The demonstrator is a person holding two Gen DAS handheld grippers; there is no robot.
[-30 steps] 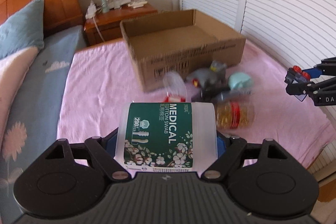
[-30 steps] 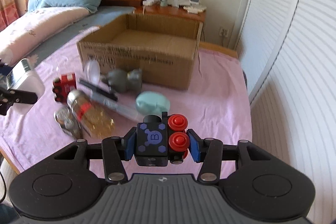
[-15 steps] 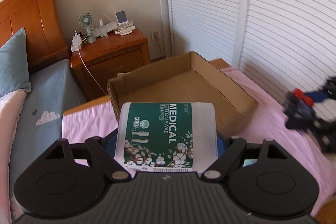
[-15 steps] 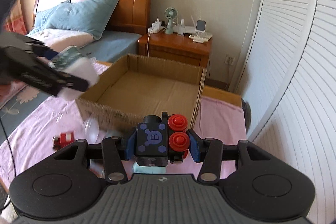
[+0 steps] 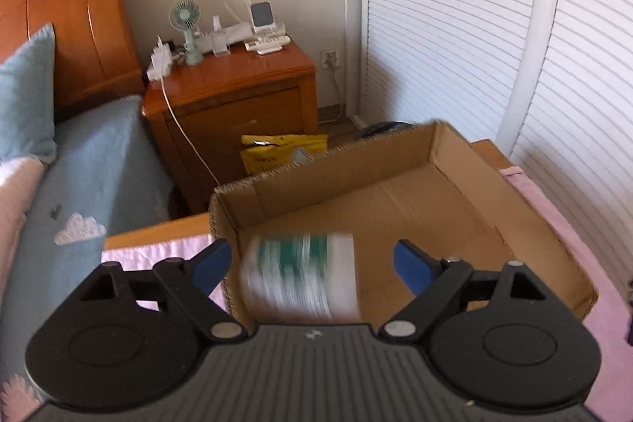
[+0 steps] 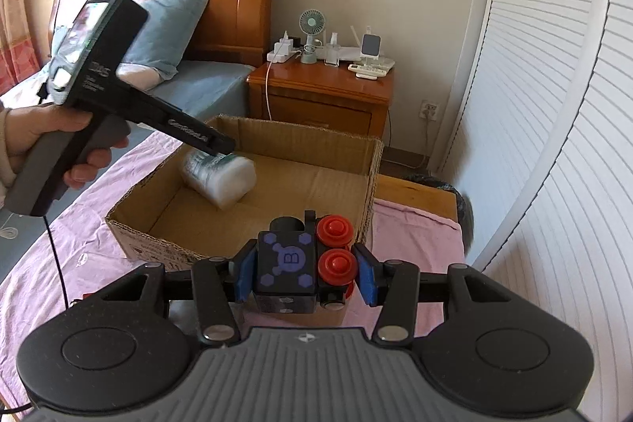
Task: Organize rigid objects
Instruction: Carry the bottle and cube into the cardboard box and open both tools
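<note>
Your cardboard box (image 6: 277, 184) sits on the bed (image 6: 118, 263), at its far edge, with the nightstand (image 6: 324, 93) behind it. The cotton swab tub (image 6: 221, 178) is inside the box, near its far left corner. Your right gripper (image 6: 304, 273), with the toy block (image 6: 289, 267) between its fingers, is before the box's near wall.

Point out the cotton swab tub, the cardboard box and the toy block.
swab tub (image 5: 300, 275), left wrist view, blurred green label.
box (image 6: 312, 139), right wrist view, far wall.
toy block (image 6: 287, 260), right wrist view, purple B face.
</note>
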